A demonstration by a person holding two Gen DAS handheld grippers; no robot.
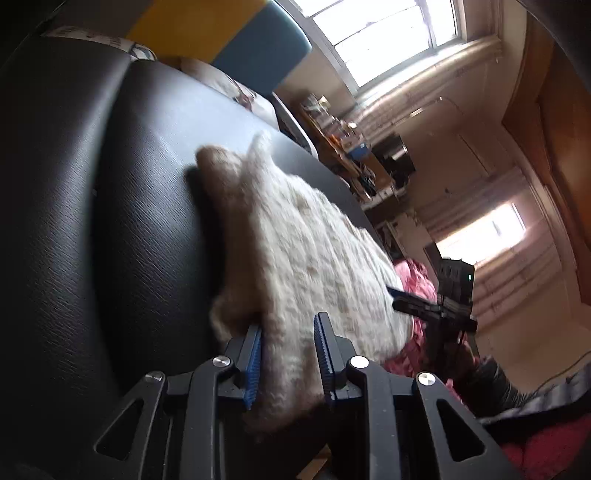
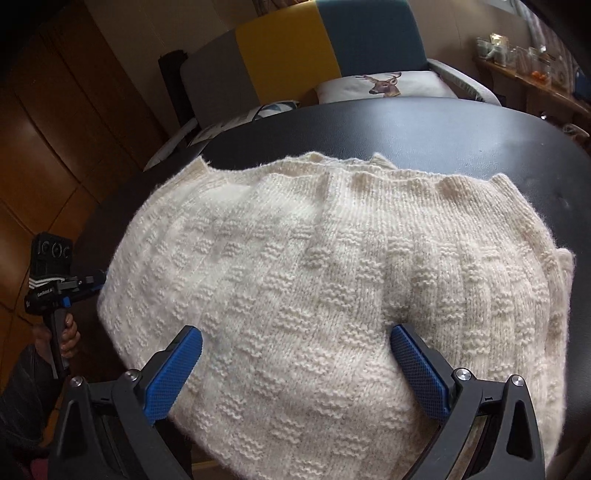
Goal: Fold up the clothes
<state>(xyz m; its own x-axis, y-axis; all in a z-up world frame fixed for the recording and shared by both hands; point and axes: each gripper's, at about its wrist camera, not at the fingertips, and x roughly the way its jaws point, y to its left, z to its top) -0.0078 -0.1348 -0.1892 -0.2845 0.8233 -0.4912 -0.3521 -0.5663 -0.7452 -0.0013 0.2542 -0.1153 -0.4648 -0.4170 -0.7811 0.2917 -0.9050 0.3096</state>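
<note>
Left-wrist view: cream knit sweater [image 1: 295, 251] lying on a black leather surface [image 1: 129, 184], one edge of the knit passing between the blue pads of the left gripper [image 1: 288, 354]; jaws narrow, the left pad against the fabric, a slight gap at the right pad, firm grip not certain. Also here only: bright windows [image 1: 388, 33], a cluttered shelf [image 1: 351, 147], pink cloth [image 1: 417, 288] just past the sweater's far edge, and the right gripper [image 1: 436, 314] seen from the side at that edge, its jaw state not readable. Right-wrist view: sweater [image 2: 332, 277] spread nearly flat, basket-weave pattern sharp, covering most of the black surface [image 2: 443, 129]; right gripper [image 2: 295, 354] spread wide above the near hem, pads apart and gripping nothing. Also here only: a deer-print cushion [image 2: 384, 85], a yellow-and-teal chair back [image 2: 314, 48], wood panelling [image 2: 74, 147], and the left gripper [image 2: 81, 284] at the sweater's left edge, handle in a hand [image 2: 68, 338].
</note>
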